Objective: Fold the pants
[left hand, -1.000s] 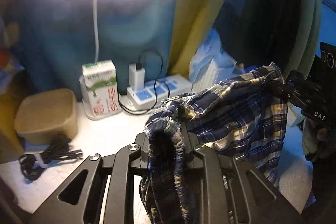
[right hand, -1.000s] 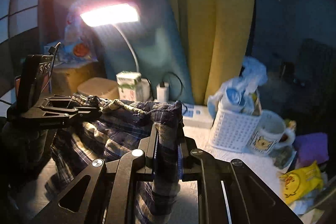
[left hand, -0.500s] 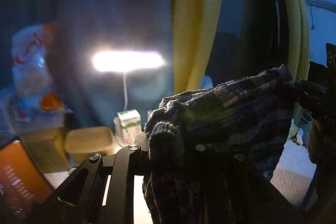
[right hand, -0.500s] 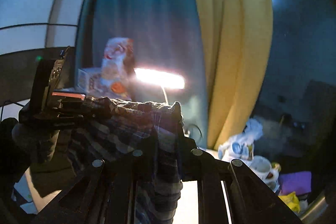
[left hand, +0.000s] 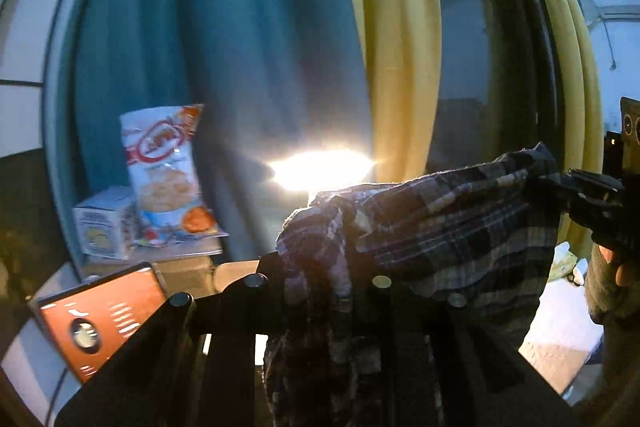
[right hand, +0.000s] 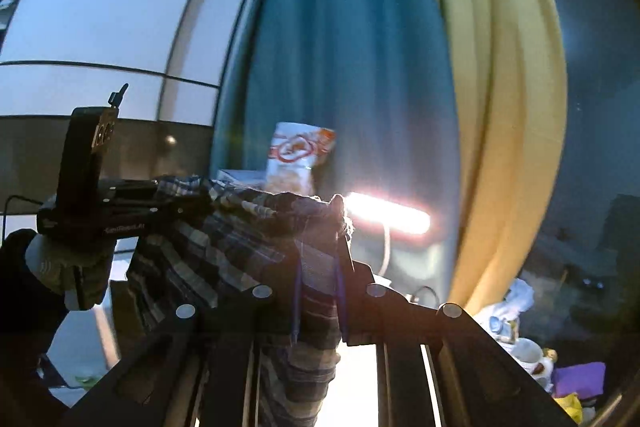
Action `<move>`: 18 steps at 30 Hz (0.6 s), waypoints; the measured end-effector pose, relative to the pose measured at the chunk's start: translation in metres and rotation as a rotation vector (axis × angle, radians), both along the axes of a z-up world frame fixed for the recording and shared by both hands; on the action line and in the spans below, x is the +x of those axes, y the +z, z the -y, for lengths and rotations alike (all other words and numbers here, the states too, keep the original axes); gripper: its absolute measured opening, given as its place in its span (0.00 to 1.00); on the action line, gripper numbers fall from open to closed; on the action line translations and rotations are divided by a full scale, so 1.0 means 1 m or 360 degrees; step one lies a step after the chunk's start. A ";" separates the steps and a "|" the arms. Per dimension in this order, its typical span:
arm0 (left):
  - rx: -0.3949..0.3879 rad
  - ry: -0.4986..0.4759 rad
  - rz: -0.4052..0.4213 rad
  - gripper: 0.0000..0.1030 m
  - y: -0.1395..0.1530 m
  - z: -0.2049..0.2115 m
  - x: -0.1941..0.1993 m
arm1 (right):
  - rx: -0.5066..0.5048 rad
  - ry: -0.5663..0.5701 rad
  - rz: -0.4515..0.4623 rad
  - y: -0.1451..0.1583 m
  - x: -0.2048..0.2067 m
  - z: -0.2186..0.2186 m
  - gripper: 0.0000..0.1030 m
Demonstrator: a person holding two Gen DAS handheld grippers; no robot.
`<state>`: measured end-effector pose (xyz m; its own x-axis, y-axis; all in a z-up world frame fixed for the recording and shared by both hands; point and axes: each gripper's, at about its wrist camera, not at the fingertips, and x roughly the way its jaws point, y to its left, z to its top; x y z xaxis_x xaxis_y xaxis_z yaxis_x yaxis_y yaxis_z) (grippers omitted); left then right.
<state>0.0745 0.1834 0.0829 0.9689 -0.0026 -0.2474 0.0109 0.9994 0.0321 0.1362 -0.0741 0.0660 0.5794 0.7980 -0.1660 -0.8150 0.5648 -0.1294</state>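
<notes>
Plaid pants [left hand: 452,223], raised in the air in front of the curtains [left hand: 256,27], stretched by one edge between two tools, the rest hanging limp below. Soft, light cloth by the look of it: no stiffness, apt to sag and bunch, unlikely to slip from a firm pinch but quick to twist. Best taken at the two ends of that top edge, as now, so the fabric hangs flat. Left gripper [left hand: 316,279] nearly closed, pinching a thick gathered wad of cloth. Right gripper [right hand: 320,291] nearly closed too, clamped on a narrower fold. Each seen from the other's camera at the far end of the edge, in a gloved hand [right hand: 72,263]. Behind: a glaring lamp [right hand: 386,217] and a snack bag [left hand: 166,167] on a shelf.
</notes>
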 end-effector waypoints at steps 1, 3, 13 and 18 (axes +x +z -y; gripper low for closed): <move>0.0013 0.0011 -0.0012 0.17 -0.002 -0.003 -0.003 | 0.0005 0.0020 -0.0005 -0.001 -0.005 -0.004 0.14; 0.0015 0.0028 -0.0057 0.17 -0.007 -0.013 -0.008 | 0.0002 0.0038 -0.0019 -0.006 -0.009 -0.010 0.14; -0.0123 0.0068 -0.0409 0.17 -0.085 -0.054 0.038 | -0.0116 0.0039 -0.0388 -0.074 0.038 -0.062 0.14; -0.0234 0.0054 -0.0581 0.17 -0.136 -0.079 0.094 | -0.0224 -0.0033 -0.0543 -0.118 0.086 -0.092 0.14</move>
<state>0.1687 0.2627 -0.0533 0.8175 -0.0328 -0.5750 -0.0382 0.9931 -0.1110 0.2225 0.0179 -0.0516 0.4873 0.7423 -0.4600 -0.8133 0.5775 0.0704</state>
